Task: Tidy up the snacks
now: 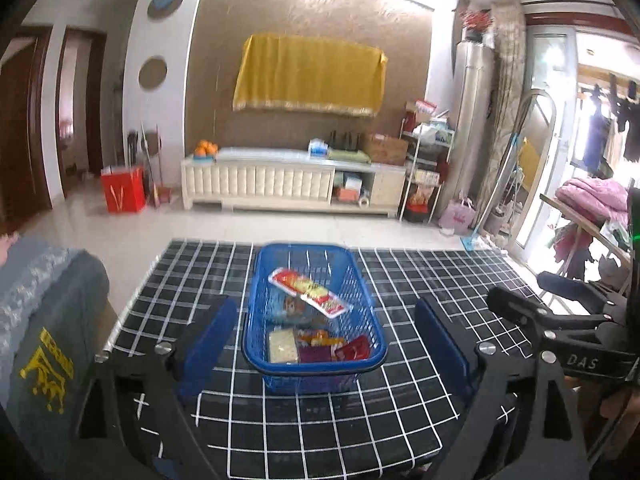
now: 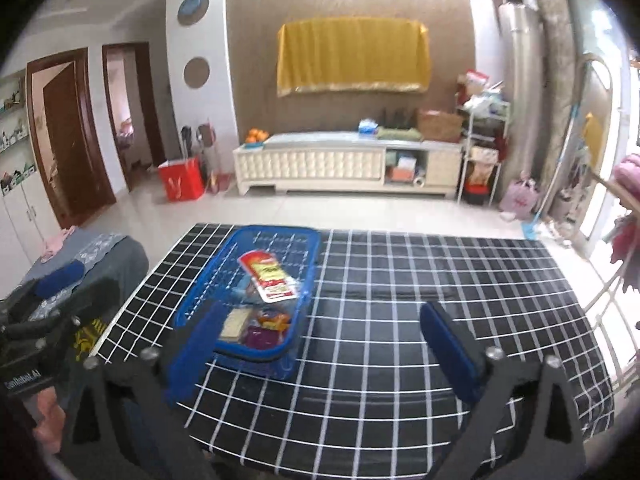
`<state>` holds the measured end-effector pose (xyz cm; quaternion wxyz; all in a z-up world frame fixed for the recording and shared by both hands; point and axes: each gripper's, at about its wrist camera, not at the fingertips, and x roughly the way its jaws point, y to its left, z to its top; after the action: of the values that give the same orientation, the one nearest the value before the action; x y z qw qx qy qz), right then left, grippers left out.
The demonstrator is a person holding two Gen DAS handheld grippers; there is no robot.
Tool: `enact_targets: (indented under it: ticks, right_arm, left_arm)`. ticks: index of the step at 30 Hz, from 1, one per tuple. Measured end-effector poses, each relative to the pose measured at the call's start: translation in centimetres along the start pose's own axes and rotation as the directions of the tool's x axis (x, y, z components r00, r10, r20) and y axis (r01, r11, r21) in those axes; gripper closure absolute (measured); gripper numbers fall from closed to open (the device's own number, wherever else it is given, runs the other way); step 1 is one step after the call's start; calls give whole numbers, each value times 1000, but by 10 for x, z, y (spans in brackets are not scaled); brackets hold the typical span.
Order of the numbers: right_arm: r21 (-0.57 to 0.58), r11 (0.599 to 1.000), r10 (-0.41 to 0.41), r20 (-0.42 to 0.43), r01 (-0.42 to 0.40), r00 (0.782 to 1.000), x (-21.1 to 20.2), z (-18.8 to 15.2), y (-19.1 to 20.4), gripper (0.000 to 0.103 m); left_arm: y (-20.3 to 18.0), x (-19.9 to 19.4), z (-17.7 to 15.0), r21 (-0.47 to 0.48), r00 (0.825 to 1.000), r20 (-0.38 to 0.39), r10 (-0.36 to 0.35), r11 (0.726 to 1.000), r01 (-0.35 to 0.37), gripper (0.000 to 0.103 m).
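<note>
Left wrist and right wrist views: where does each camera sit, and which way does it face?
Left wrist: on the left gripper, open, facing the blue basket centred on the checked table; the right gripper shows at right.
Right wrist: on the right gripper, open, basket to its left.
Shared: basket, table, yellow cloth on the far wall.

Print on the long red-and-yellow packet [image 1: 307, 290] is too blurred to read. The packets beneath it in the blue basket [image 1: 256, 312] are half covered. In the right wrist view, a blue finger [image 2: 192, 344] hides the basket's near corner, and the worktop [image 2: 440, 280] runs off the bottom edge.
</note>
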<state>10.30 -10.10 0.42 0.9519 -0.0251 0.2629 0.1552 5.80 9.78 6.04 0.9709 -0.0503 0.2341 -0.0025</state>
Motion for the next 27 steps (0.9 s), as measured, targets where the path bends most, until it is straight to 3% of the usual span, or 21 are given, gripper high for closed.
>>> enact_targets:
  ticks: [1, 2, 13, 27]
  right_arm:
    - [-4, 1000, -17, 6, 17, 1000, -6, -2, -2, 0]
    - [-6, 1000, -28, 13, 28, 1000, -11, -5, -4, 0]
    - [-37, 997, -63, 116, 68, 991, -79, -42, 0, 0]
    - [0, 999, -42, 161, 42, 986, -111, -55, -11, 0]
  left_arm:
    - [-4, -6, -1, 3, 1000, 11, 2, 1000, -2, 10]
    - [-8, -12, -1, 7, 1000, 17, -3, 1000, 3, 0]
    - [-51, -62, -31, 91, 998, 56, 12, 996, -17, 0]
    - [-77, -96, -38, 143, 995, 94, 33, 989, -46, 0]
